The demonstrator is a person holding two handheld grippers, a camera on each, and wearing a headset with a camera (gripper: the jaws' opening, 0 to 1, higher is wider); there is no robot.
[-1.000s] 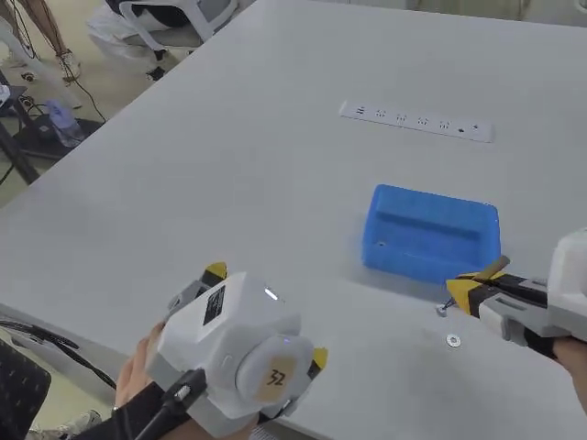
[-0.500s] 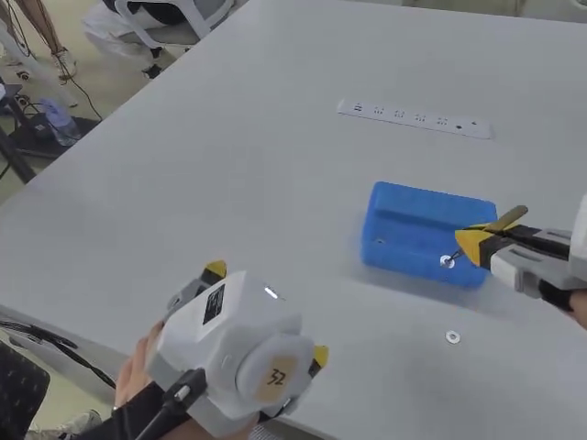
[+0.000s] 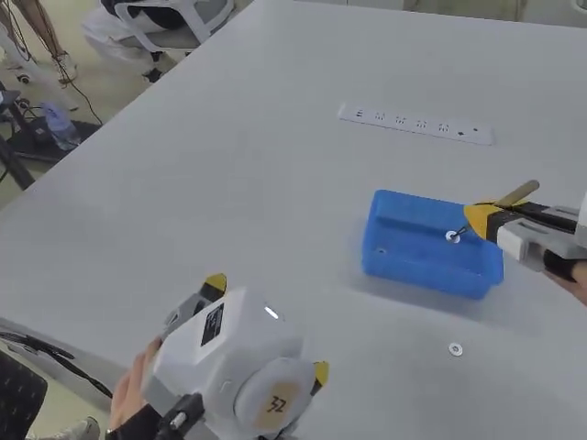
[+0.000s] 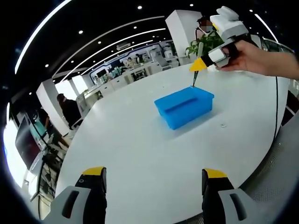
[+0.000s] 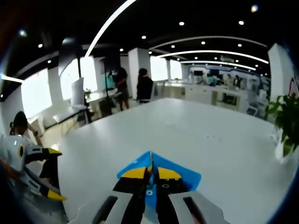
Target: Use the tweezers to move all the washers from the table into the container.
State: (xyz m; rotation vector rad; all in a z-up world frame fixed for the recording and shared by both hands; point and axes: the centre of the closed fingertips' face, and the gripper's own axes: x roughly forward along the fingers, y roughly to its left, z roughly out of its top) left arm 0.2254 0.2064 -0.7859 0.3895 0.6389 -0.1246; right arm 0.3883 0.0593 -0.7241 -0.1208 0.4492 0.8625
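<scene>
Since a second ago the right gripper [image 3: 479, 220] has risen from the table [image 3: 275, 183] in front of the container [image 3: 404, 261] and travelled away from the near edge. Half a second ago its load hung at the container's near wall; now it hangs above the open inside, toward the right end. The gripper's fingers [image 5: 135, 173] stand narrow, pressed onto the tweezers [image 3: 465, 231], which poke out forward and down between them. A washer [image 3: 452, 236] sits pinched at the very tip of the tweezers, well ahead of the yellow fingertips and not touching them, clear of the container's walls as far as the head view tells. A second washer [image 3: 456, 349] lies flat on the table where it lay before, between the container and the near edge, toward the right side and apart from both grippers. The left gripper [image 4: 153, 173] stays low at the near edge, left of the container and well apart from it, with its fingers [image 4: 93, 173] spread wide and nothing between them. A white power strip [image 3: 415, 124] lies beyond the container, toward the far edge.
</scene>
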